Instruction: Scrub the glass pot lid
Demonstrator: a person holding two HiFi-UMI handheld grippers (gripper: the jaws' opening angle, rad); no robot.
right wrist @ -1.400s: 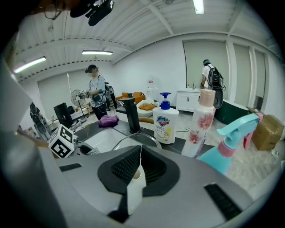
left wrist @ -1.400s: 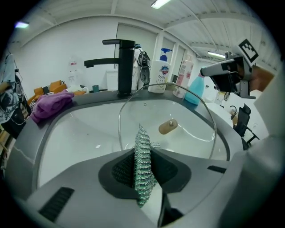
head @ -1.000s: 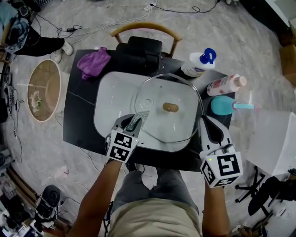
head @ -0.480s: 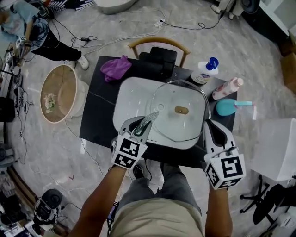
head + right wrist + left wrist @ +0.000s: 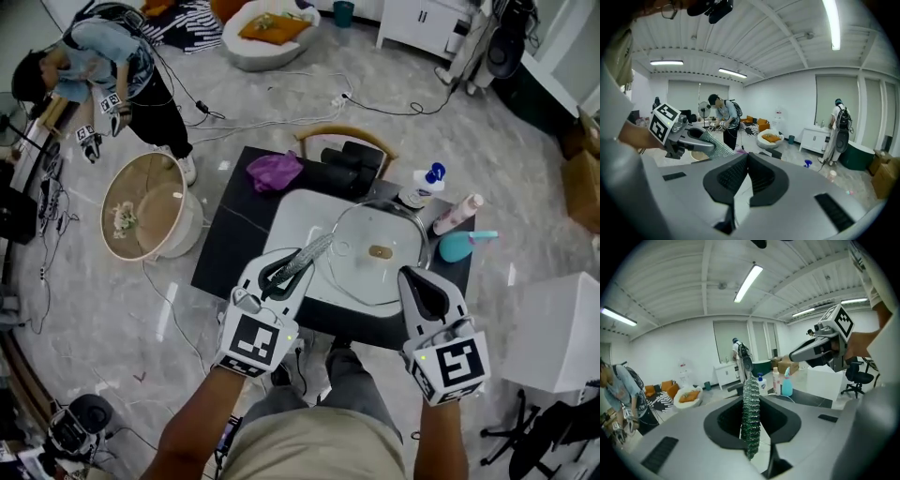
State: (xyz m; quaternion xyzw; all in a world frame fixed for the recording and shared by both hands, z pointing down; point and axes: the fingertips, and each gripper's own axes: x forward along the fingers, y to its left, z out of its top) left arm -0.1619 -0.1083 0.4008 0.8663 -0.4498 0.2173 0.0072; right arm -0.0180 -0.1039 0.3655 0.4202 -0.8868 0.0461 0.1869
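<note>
You've lifted both grippers up and back from the lid (image 5: 367, 265), toward the table's near edge. The left gripper (image 5: 284, 273) has raised its scrubber (image 5: 306, 255) off the lid's near-left rim, and the right gripper (image 5: 418, 292) has come off the right rim.

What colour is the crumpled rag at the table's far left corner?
The rag is purple; it shows best in the head view.

The near edges of the black table (image 5: 217, 258) and the white basin (image 5: 292, 230) are hidden behind the left gripper (image 5: 284, 269) and the right gripper (image 5: 413, 278). The right gripper also covers the near right rim of the glass pot lid (image 5: 375, 267). The mesh scrubber's (image 5: 309, 253) near end is buried between the left jaws. Print on the pump bottle (image 5: 424, 186) and the pink bottle (image 5: 457, 216) is too small to read.
</note>
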